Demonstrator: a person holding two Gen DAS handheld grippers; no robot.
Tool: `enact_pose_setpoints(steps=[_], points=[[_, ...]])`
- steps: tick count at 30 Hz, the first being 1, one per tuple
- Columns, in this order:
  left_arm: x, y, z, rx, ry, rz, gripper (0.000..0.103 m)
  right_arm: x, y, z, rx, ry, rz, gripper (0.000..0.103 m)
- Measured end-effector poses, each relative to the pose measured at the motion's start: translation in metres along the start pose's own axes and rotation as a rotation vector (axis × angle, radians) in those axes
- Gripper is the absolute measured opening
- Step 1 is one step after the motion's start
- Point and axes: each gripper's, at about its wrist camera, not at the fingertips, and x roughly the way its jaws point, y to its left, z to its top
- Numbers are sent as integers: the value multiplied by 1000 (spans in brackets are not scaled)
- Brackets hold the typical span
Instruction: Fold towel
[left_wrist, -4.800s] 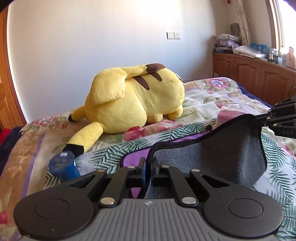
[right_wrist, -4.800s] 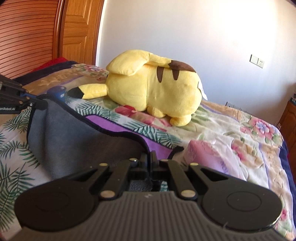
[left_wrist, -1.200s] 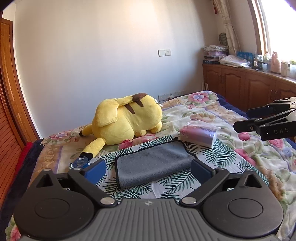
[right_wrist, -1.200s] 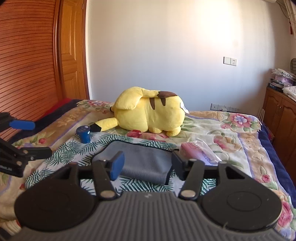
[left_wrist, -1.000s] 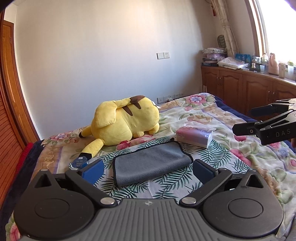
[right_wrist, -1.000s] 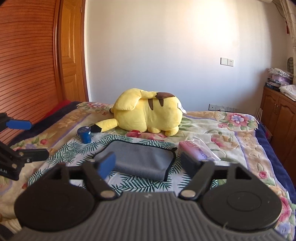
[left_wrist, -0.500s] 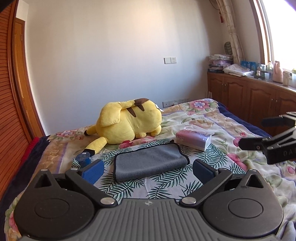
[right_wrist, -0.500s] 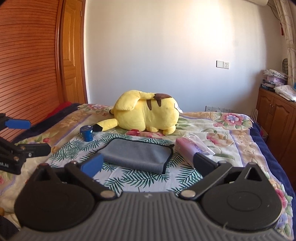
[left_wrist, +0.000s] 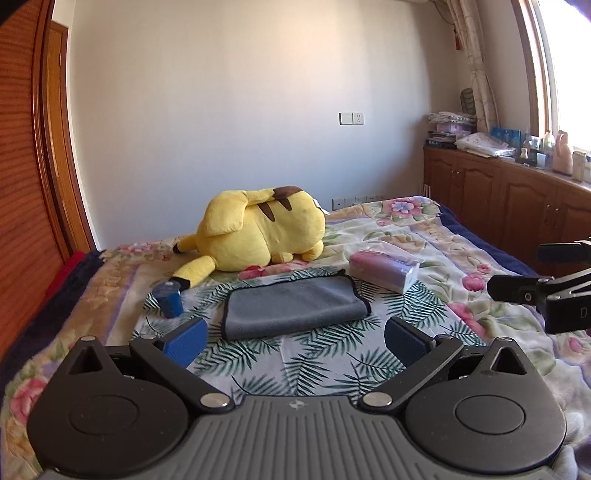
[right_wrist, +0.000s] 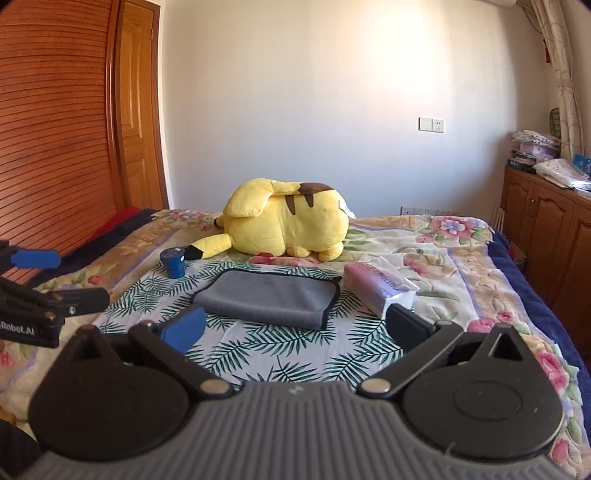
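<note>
Fingers (left_wrist: 186, 339) of both grippers spread apart, empty; folded towel (left_wrist: 293, 305) lies beyond them, untouched.

Both views are brightly lit by daylight. In the left wrist view the window (left_wrist: 565, 70) at the upper right is blown out to white glare. A warm bright patch is cast on the wall (right_wrist: 369, 85) in the right wrist view. The bed (left_wrist: 332, 354) is evenly lit, with soft shadows. Straight lines are bowed by fisheye distortion toward the edges, and the corners are darkened. Focus is sharp throughout.
</note>
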Motion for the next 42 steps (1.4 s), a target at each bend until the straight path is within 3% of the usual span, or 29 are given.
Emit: enact_pose_setpoints(steps=[15,42], points=[[-14,-3,-33,-63,34,30,87,-23,6,-27,15,-48,-24,103],[-24,-27,-76,-89,86,45,87,-21,-5,-84,77,20,-24,103]])
